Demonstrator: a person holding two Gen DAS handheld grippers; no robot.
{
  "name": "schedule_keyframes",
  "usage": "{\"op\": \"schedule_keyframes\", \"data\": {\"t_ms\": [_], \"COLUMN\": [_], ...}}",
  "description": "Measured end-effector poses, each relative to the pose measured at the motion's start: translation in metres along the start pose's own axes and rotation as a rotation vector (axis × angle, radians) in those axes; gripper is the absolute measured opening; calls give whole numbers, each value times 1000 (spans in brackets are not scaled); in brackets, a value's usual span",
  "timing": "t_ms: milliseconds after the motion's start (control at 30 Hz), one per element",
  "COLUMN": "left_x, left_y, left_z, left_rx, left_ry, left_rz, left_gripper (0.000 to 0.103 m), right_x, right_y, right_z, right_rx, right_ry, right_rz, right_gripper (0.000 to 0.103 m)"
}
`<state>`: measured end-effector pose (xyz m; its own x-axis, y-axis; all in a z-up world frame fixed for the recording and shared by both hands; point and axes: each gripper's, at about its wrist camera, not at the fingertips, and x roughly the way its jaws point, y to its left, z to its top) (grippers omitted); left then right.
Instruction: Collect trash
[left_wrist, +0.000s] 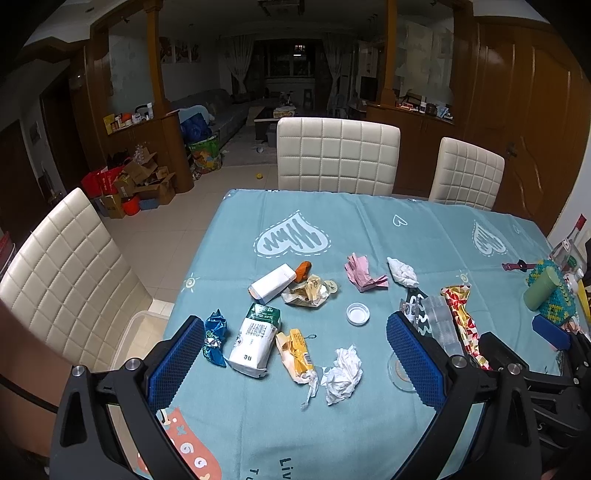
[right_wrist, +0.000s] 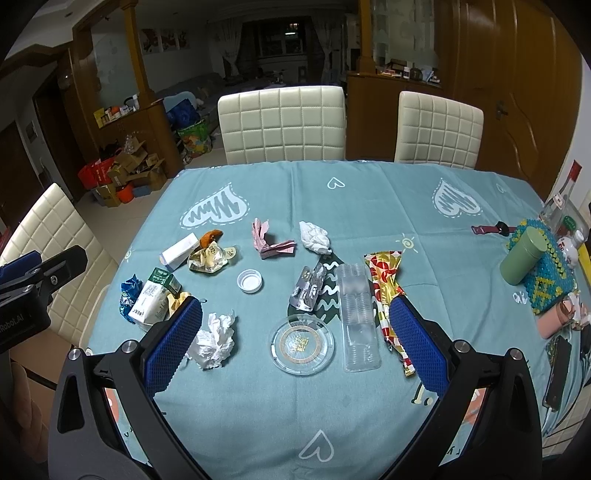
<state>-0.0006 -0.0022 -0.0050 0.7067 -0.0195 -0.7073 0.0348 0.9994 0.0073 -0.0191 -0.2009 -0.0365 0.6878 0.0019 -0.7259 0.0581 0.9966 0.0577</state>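
Trash lies scattered on the teal tablecloth (left_wrist: 369, 229). My left gripper (left_wrist: 295, 354) is open and empty above a milk carton (left_wrist: 255, 339), a yellow wrapper (left_wrist: 295, 354), a blue foil wrapper (left_wrist: 215, 341) and a crumpled tissue (left_wrist: 341, 374). My right gripper (right_wrist: 295, 332) is open and empty above a clear round lid (right_wrist: 302, 344), a clear plastic tray (right_wrist: 358, 314) and a red patterned wrapper (right_wrist: 388, 295). Farther off lie a white cap (right_wrist: 250, 280), pink paper (right_wrist: 271, 242), a second tissue (right_wrist: 314, 236), a white box (right_wrist: 180, 251) and a blister pack (right_wrist: 308, 288).
White padded chairs (left_wrist: 338, 157) stand at the far side and one chair (left_wrist: 62, 273) at the left. A green can (right_wrist: 522, 254), a beaded box (right_wrist: 546, 273), bottles and a phone (right_wrist: 557, 373) crowd the right edge. A white bin (left_wrist: 142, 334) sits on the floor at the left.
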Motion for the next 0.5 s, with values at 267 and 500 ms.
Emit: {"op": "schedule_keyframes", "data": {"t_ms": [267, 500], "left_x": [1, 1], "left_y": [1, 0], "left_z": [0, -1], "left_rx": [4, 5], "left_ry": [1, 3], "left_rz": [-2, -2], "left_gripper": [96, 96], "right_x": [1, 1], "right_y": [0, 0], "right_z": [1, 1], "right_rx": [1, 2], "right_ry": [1, 2], "right_rz": [-1, 0], "right_gripper": [100, 100]}}
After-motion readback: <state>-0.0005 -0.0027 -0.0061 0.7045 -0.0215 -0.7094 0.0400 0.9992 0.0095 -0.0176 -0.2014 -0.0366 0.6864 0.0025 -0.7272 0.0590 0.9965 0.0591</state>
